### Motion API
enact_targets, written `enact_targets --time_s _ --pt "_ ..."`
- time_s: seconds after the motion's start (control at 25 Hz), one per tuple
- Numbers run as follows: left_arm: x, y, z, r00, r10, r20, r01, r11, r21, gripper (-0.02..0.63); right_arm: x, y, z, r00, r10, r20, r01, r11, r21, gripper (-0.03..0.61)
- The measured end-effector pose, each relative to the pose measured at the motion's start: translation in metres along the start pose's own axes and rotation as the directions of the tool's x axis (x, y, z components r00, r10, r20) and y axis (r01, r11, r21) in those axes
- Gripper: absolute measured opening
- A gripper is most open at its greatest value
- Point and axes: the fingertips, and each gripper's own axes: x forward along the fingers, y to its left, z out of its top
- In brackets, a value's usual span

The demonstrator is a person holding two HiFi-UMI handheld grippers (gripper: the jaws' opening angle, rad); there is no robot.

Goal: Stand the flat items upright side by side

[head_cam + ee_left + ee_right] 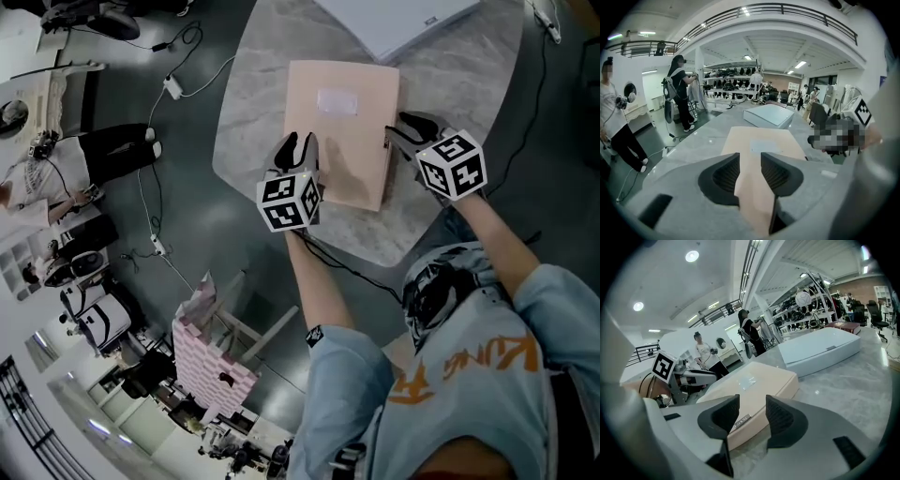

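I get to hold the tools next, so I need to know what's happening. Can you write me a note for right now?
Left tool: open, holding nothing, at the near left part of the tan box.
Right tool: open, holding nothing, at the tan box's right edge.
Things: the tan box lies flat on the table; the white box lies flat farther back.
Done: nothing stands upright yet.
Left: stand both boxes up, side by side.

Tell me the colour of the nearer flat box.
Pale peach; the box shows best in the head view.
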Motion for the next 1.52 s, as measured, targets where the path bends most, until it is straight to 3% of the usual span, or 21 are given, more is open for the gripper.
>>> enact_targets --time_s 0.32,0.56,0.88,1.04,1.52 --pt "0.021 0.026 -0.012 0.995 -0.088 -0.036 0.085 0.993 -0.079 0.305 0.023 -0.011 -0.011 0.998 -0.03 -0.05 0.034 0.996 0.086 0.273" --pt "0.042 0.032 -0.021 0.976 -0.194 -0.101 0.182 0.976 -0.12 0.397 0.038 -0.019 -0.015 0.997 -0.035 -0.069 0.045 0.989 0.144 0.329" --pt "0.061 0.04 -0.039 0.924 -0.31 -0.223 0.273 0.945 -0.183 0.435 0.052 -0.027 -0.022 0.996 -0.033 -0.084 0.053 0.969 0.243 0.372" --pt "0.066 0.037 -0.043 0.903 -0.36 -0.234 0.316 0.926 -0.205 0.436 0.057 -0.025 -0.027 0.994 -0.031 -0.105 0.057 0.967 0.25 0.383" --pt "0.058 0.023 -0.052 0.906 -0.342 -0.251 0.276 0.924 -0.264 0.421 0.057 -0.029 -0.029 0.993 -0.035 -0.114 0.063 0.965 0.254 0.376"
